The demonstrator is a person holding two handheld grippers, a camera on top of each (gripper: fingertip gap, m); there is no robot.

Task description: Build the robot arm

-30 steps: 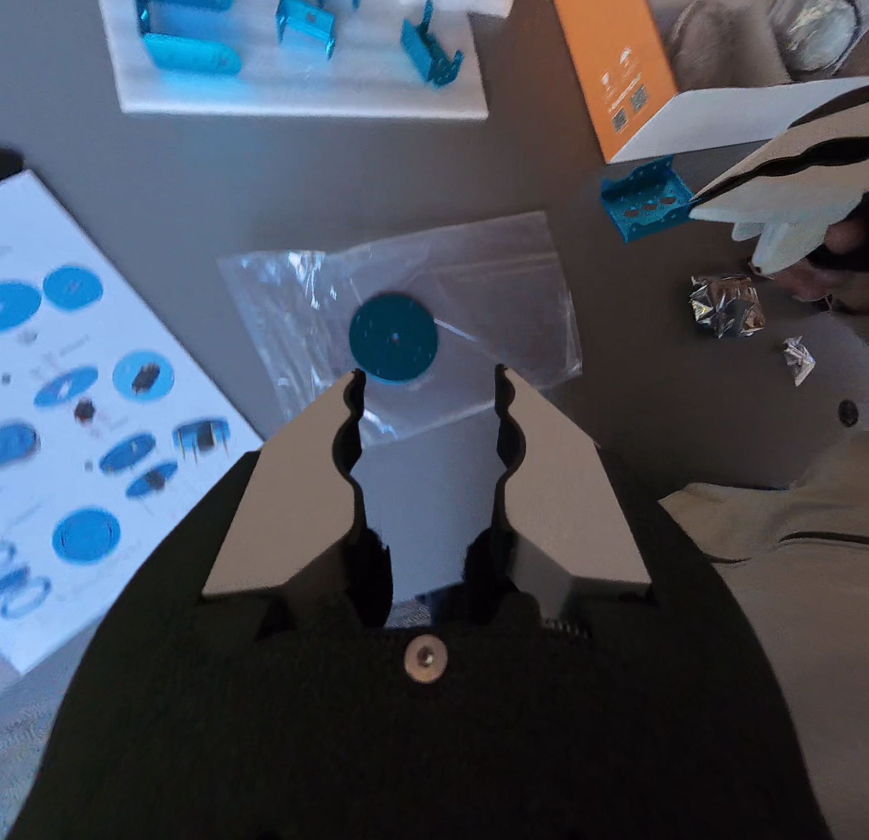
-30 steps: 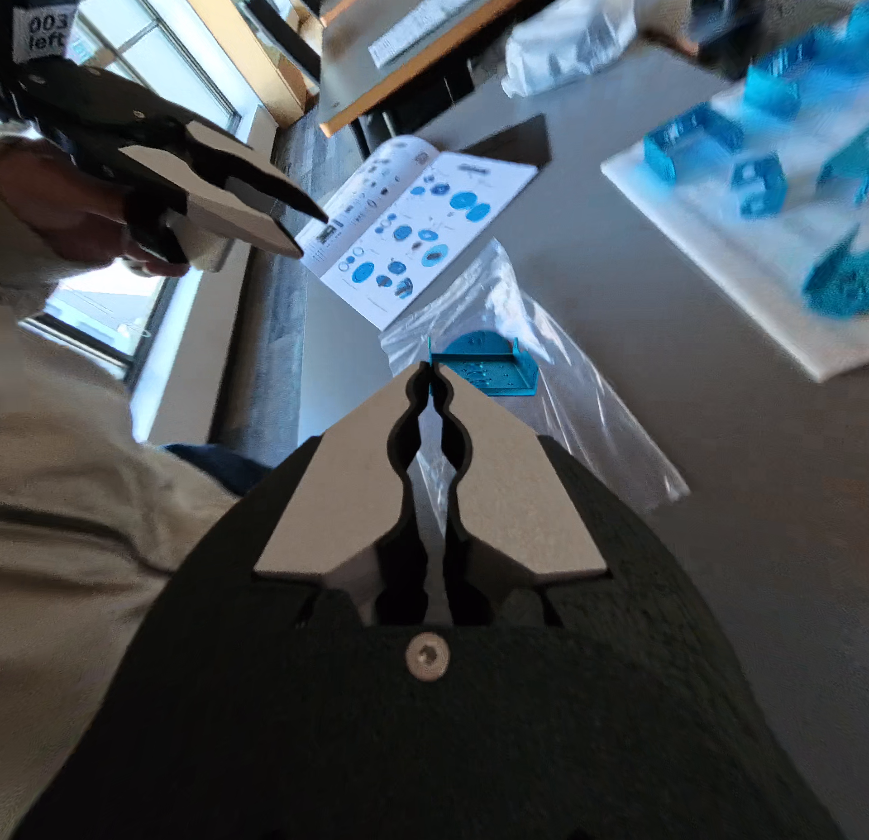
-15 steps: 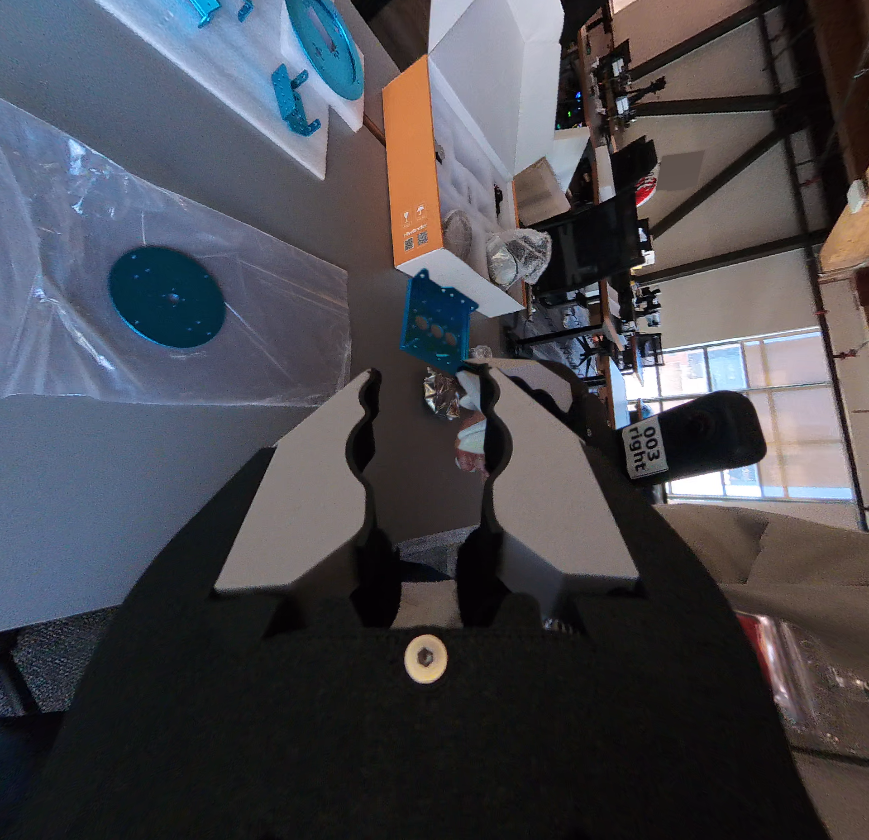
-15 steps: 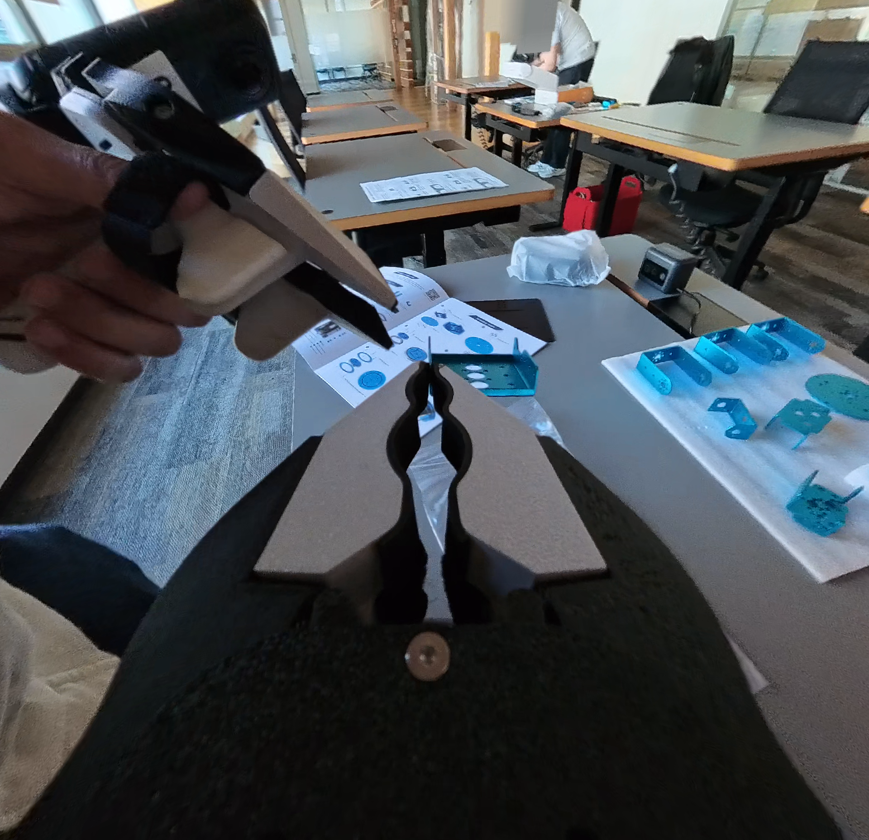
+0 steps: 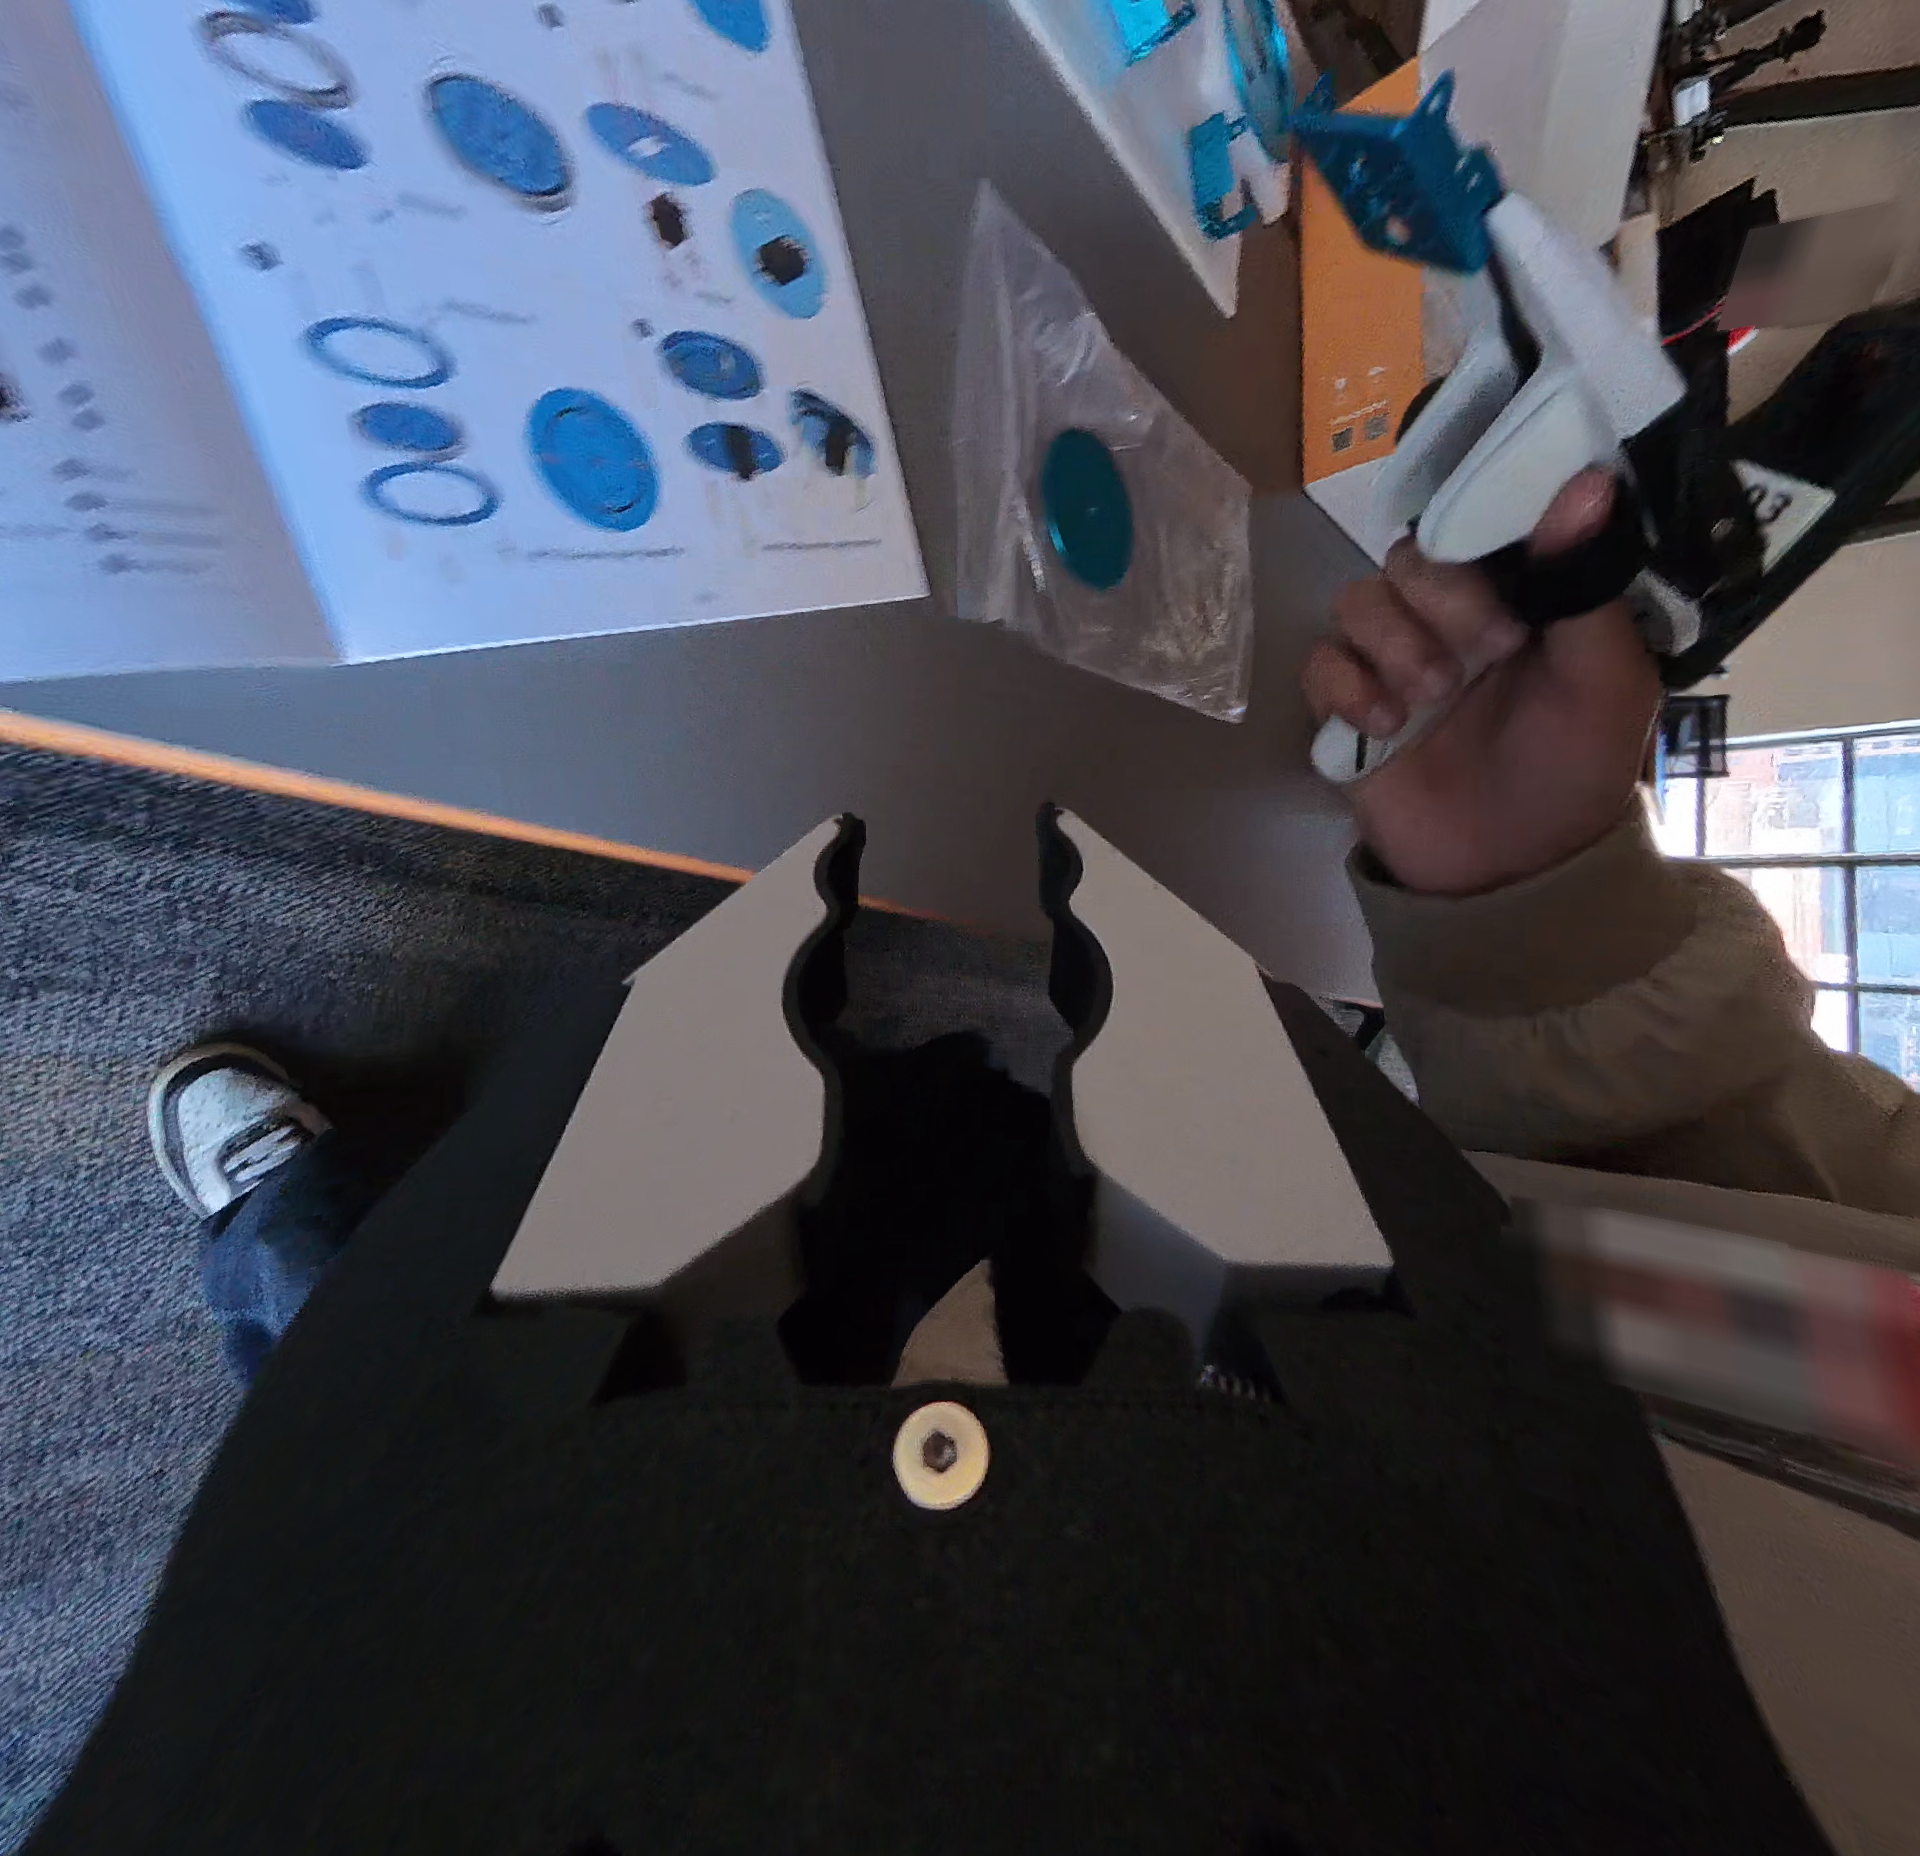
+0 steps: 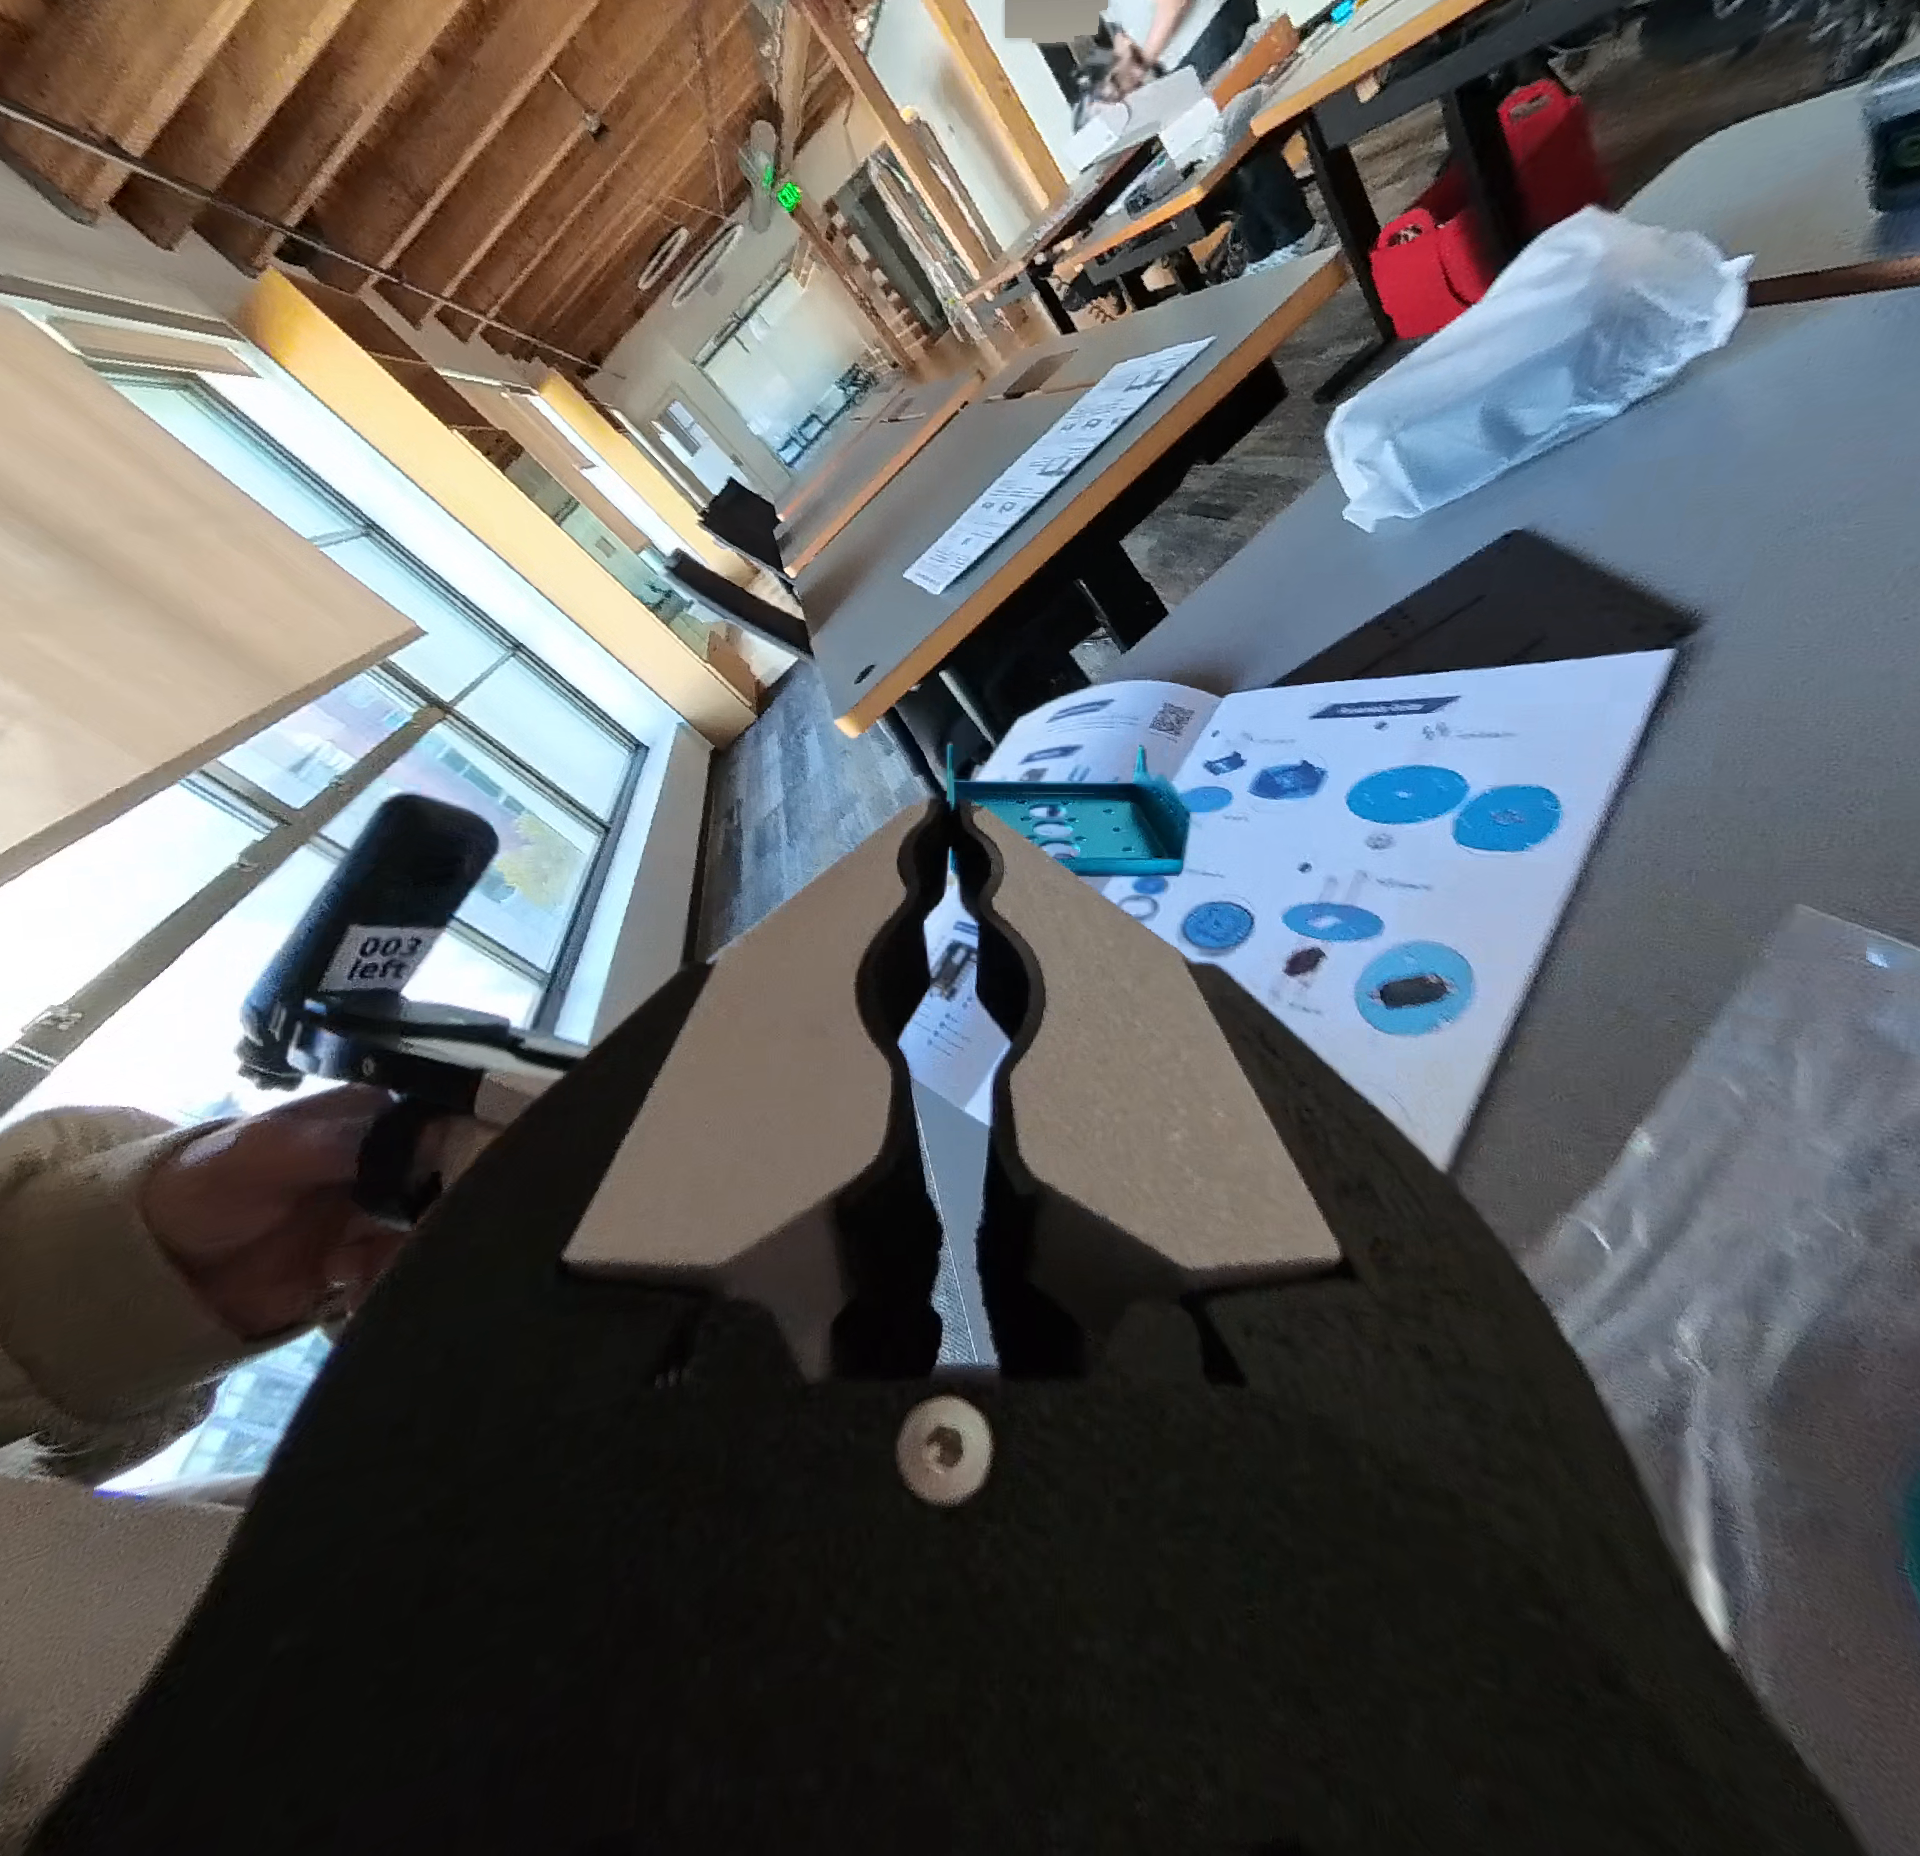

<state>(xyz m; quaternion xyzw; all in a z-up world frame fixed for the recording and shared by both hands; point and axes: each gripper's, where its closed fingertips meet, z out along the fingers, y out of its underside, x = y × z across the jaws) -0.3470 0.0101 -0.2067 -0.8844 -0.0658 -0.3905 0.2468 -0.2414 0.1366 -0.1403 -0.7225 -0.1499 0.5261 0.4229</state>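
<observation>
The blue perforated bracket (image 6: 1081, 827) is clamped at one edge by the right tongs (image 6: 958, 817), held above the open instruction booklet (image 6: 1382, 871) on the desk (image 6: 1766, 456). The left tongs (image 5: 948, 832) are parted, empty, beside that booklet.

We saw right gripper (image 6: 958, 819) pinching perforated blue metal bracket (image 6: 1081, 827) at fingertips, raised over open white instruction booklet (image 6: 1455, 871) on grey table (image 6: 1766, 435); clear plastic bag (image 6: 1714, 1235) lay nearby.
</observation>
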